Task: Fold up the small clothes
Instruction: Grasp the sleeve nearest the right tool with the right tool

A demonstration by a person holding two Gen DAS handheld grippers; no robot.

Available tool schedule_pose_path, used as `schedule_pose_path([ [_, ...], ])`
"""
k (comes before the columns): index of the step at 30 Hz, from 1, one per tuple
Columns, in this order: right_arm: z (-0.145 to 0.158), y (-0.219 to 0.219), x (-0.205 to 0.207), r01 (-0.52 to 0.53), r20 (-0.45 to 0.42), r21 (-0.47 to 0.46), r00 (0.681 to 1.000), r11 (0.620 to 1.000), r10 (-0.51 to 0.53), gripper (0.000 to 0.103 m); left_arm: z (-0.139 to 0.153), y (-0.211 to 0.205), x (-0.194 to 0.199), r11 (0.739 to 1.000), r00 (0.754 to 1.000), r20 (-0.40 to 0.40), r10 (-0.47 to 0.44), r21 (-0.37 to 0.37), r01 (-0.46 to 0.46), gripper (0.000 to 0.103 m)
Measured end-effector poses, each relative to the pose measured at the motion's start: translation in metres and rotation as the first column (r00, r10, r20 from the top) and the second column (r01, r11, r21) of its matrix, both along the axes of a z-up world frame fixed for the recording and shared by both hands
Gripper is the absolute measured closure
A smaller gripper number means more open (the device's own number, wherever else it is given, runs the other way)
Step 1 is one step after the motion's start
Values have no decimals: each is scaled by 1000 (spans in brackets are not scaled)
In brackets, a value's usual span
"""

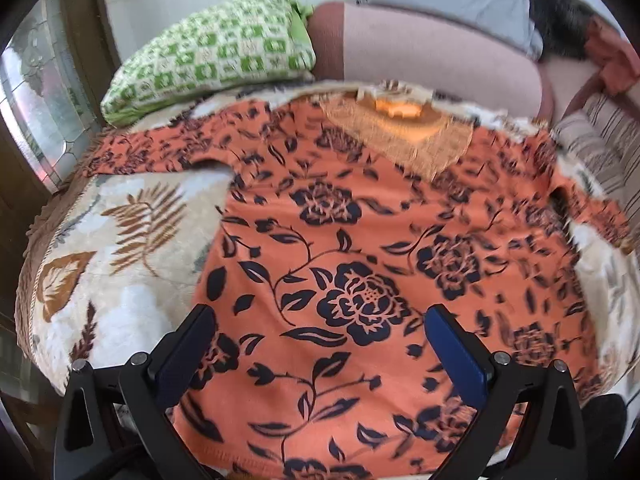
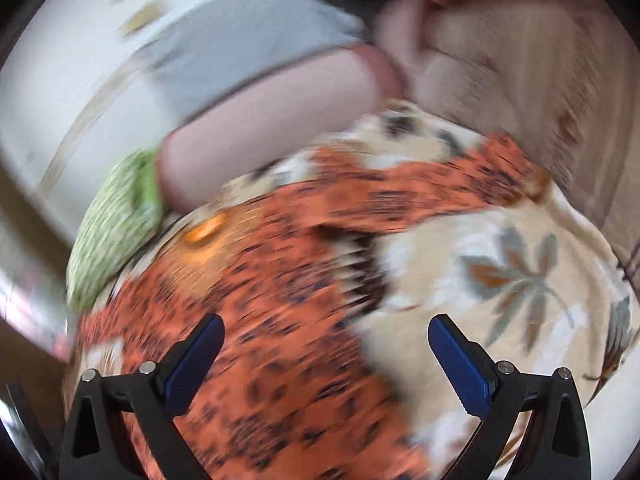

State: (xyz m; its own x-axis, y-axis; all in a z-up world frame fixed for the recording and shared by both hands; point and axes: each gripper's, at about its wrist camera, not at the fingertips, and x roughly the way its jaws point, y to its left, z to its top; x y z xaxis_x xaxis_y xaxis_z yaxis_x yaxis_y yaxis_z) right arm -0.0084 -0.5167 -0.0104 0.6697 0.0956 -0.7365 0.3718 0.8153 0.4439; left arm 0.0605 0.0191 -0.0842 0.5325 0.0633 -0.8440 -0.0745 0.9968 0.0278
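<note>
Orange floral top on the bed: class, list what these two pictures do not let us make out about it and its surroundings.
- Orange floral top: hem corners cut off by the left wrist view's lower edge and the left gripper.
- Right wrist view: motion blur smears the top's print; the right gripper is open above it.
- Sleeve: its end blurs near the left wrist view's right rim.
- Neck label: too small to read.

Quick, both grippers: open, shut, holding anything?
Left gripper: open, empty, over the orange shirt.
Right gripper: open, empty, at the shirt's edge; view is blurred.
</note>
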Motion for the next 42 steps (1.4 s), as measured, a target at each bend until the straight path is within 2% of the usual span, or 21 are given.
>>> schedule_pose_path([
  [1,-14,-33,10,57,-9,73,998,996,-56,0,-6,0,3,1000,1000,-9,-4,4,4,0],
  [4,-48,-111,37,196,-43,205,981,959,-191,0,-19,-2,19,1000,999,-28,-16,10,17,0],
  [6,-61,-147,54,255,-51,245,967,935,-250,1,-24,-3,31,1000,1000,-24,-20,14,21,0],
  [9,-71,-181,79,302,-43,265,952,916,-302,10,-27,0,48,1000,1000,-4,-12,5,12,0],
  [12,-82,-197,103,331,-77,222,944,917,-322,10,-38,1,64,1000,1000,-6,-15,-16,15,0],
  [15,-100,-203,111,385,-115,245,923,890,-367,19,-63,1,74,1000,999,-50,-22,-12,22,0],
  [17,-101,-205,116,397,-115,225,918,890,-380,19,-81,2,76,1000,996,-86,-29,-6,29,0],
  [18,-99,-205,120,399,-109,212,917,892,-384,22,-80,2,71,999,999,-33,-37,-3,36,0],
  [20,-95,-205,132,380,-106,198,925,904,-365,47,-81,2,68,999,999,-17,-43,-4,42,0],
  [21,-97,-205,137,374,-124,205,927,905,-355,84,-81,3,68,999,999,-14,-42,-13,42,0],
  [24,-104,-202,142,376,-153,198,924,905,-351,86,-82,3,67,999,999,1,-44,-21,44,0],
  [26,-113,-206,142,421,-190,201,903,885,-386,84,-82,3,65,998,999,10,-50,-23,50,0],
  [28,-121,-212,138,457,-184,254,888,852,-421,83,-83,5,64,997,998,7,-64,-33,64,0],
  [30,-123,-215,142,459,-183,260,887,849,-424,83,-82,6,64,996,997,-6,-81,-29,81,0],
  [33,-105,-207,155,407,-164,189,910,894,-380,87,-77,10,66,993,994,-19,-106,-56,105,0],
  [34,-92,-200,160,375,-132,170,925,911,-356,94,-73,14,64,991,994,-5,-105,-84,104,0],
  [35,-72,-187,165,328,-86,136,944,935,-319,94,-69,18,62,990,995,8,-101,-100,101,0],
  [37,-28,-150,180,216,0,72,976,974,-216,94,-55,31,54,989,996,60,-69,-126,76,0],
  [39,21,-93,197,73,99,31,992,997,-75,94,-44,45,47,989,995,95,-36,-141,49,0],
  [42,74,8,218,-134,211,12,969,991,129,94,-29,70,34,987,991,134,15,-163,8,0],
])
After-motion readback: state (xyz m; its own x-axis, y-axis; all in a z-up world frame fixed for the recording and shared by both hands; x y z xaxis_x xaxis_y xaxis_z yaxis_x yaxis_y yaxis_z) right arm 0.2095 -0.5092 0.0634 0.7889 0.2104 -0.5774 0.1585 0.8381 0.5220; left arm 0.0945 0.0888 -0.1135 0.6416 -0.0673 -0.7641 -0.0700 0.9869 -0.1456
